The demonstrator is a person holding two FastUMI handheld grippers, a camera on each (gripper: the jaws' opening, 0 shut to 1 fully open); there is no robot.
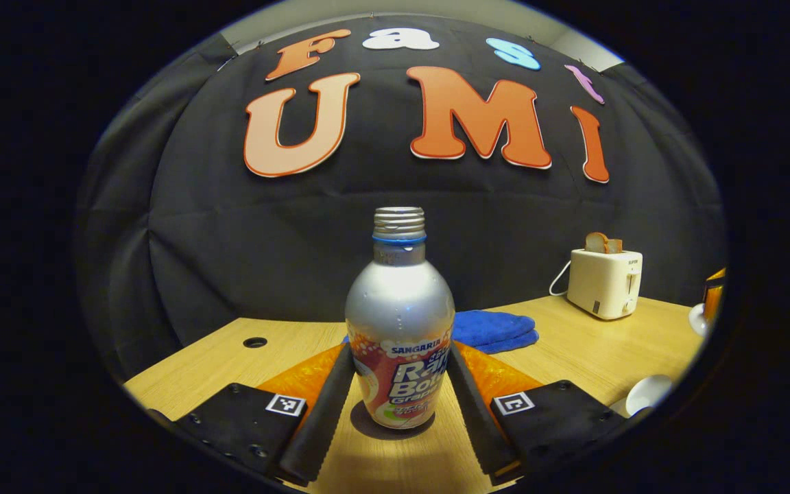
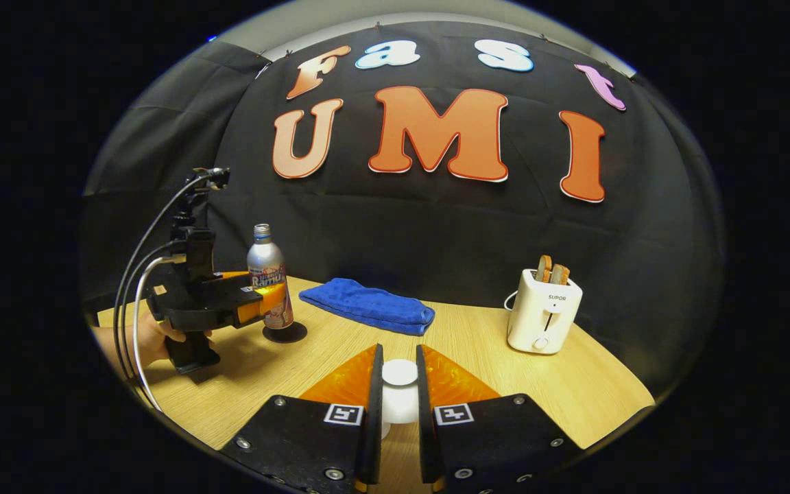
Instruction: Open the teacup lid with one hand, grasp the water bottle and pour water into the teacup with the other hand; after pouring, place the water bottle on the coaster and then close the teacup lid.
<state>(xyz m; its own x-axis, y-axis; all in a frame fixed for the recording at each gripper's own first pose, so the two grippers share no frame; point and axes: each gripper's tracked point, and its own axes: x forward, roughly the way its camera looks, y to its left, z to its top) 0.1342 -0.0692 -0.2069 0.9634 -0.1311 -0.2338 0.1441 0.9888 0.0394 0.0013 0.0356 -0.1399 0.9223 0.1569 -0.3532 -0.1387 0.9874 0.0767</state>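
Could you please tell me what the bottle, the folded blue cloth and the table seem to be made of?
Silver drink bottle: looks like matte aluminium, with a threaded metal neck and printed label.
Folded blue cloth: seemingly soft, fuzzy terry or microfibre.
Light tabletop: pale wood grain, perhaps laminate.

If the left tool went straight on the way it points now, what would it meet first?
The water bottle: it already stands between the left tool's fingers. Beyond the bottle lies the blue cloth, though how far off is unclear.
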